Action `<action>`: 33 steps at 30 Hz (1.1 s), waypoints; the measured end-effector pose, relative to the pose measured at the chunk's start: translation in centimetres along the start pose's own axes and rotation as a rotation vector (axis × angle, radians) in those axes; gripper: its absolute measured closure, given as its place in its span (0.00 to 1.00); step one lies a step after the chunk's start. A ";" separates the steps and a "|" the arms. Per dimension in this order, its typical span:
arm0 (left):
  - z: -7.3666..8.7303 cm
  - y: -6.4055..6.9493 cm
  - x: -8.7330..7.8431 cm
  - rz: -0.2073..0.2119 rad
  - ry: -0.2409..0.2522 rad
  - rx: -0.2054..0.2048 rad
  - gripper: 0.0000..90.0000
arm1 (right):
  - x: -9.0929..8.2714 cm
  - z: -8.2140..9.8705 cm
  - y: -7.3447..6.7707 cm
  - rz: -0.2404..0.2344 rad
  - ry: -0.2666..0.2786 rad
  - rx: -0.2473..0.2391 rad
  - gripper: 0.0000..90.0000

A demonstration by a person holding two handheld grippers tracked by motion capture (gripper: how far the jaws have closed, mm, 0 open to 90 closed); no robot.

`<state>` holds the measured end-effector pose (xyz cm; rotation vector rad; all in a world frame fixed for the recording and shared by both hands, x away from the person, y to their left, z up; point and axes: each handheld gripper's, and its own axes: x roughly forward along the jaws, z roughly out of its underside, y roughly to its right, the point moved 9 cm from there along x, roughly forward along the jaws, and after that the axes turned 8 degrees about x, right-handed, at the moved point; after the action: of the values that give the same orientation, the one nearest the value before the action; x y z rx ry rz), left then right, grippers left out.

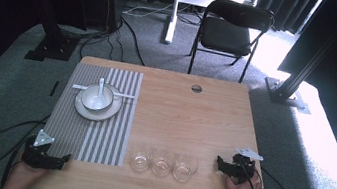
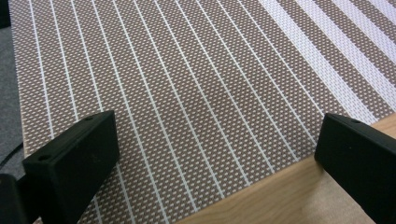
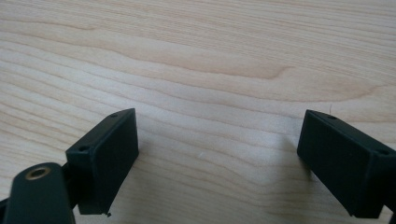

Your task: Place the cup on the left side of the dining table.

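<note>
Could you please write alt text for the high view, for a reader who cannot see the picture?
A person holds the left gripper over the near corner of a striped placemat and the right gripper beside three empty glasses in a row on a wooden table. On the placemat stands a plate with a bowl and spoon. A black chair stands behind.

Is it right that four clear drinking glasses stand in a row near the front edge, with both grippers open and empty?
Not quite: the high view shows three clear drinking glasses, not four. The left gripper and right gripper are indeed open and empty.
</note>
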<state>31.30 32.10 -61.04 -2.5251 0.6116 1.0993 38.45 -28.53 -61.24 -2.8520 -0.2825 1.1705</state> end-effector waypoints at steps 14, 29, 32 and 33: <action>-0.3 1.3 -0.5 0.067 0.026 0.034 0.00 | 0.0 0.0 0.0 0.000 0.000 0.000 0.13; -1.2 2.4 -1.0 0.084 0.054 0.064 0.00 | 0.0 0.0 0.0 0.000 0.000 0.000 0.13; -1.6 2.8 -1.3 0.100 0.070 0.072 0.00 | 0.0 0.0 0.0 0.000 0.000 0.000 0.13; -1.8 3.0 -1.3 0.100 0.071 0.081 0.00 | 0.0 0.0 0.0 0.000 0.000 0.000 0.13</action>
<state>30.06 29.11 -59.25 -2.4967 0.7931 0.9994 38.44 -28.53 -61.24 -2.8522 -0.2822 1.1705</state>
